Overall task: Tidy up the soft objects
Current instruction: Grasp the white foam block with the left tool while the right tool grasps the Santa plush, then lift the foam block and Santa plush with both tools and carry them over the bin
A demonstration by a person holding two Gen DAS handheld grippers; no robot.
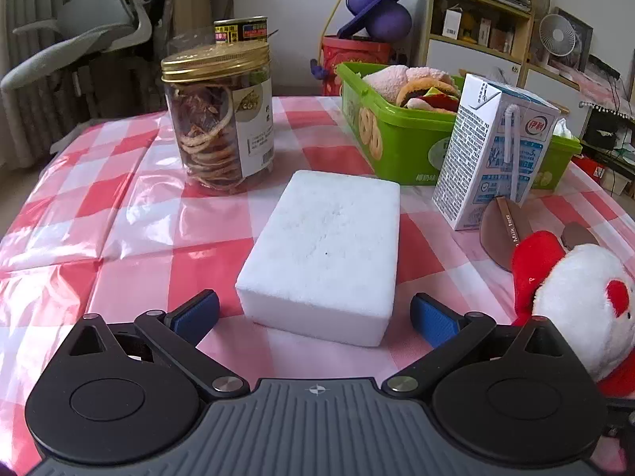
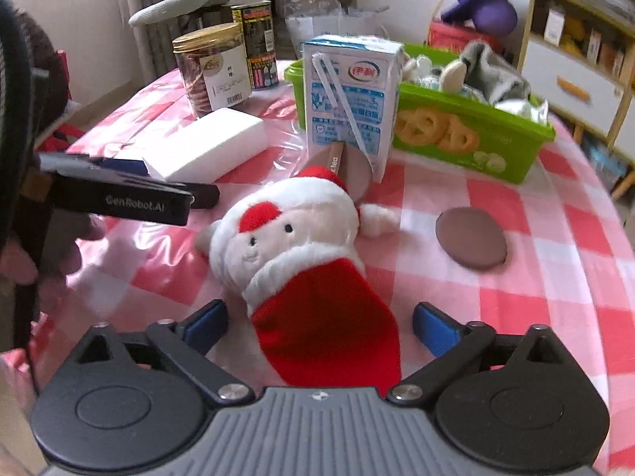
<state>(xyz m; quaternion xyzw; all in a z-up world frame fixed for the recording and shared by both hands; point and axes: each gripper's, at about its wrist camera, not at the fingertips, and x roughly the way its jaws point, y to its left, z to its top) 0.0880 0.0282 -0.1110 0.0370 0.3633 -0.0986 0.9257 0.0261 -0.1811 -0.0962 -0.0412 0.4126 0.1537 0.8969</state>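
A white foam sponge block (image 1: 323, 254) lies on the checked tablecloth, and my left gripper (image 1: 314, 317) is open with its blue pads on either side of the block's near end, not touching. A Santa plush (image 2: 301, 246) lies on the table; my right gripper (image 2: 319, 325) is open around its red lower end. The plush shows at the right edge of the left wrist view (image 1: 575, 297). The sponge (image 2: 210, 142) and the left gripper (image 2: 119, 194) show in the right wrist view. A green bin (image 1: 397, 135) at the back holds several plush toys (image 1: 420, 89).
A milk carton (image 1: 488, 150) stands in front of the bin (image 2: 476, 139). A gold-lidded jar (image 1: 220, 115) and a can (image 1: 240, 29) stand at the back left. A brown cup (image 2: 345, 166) lies on its side by the carton, with a brown lid (image 2: 470, 244) nearby.
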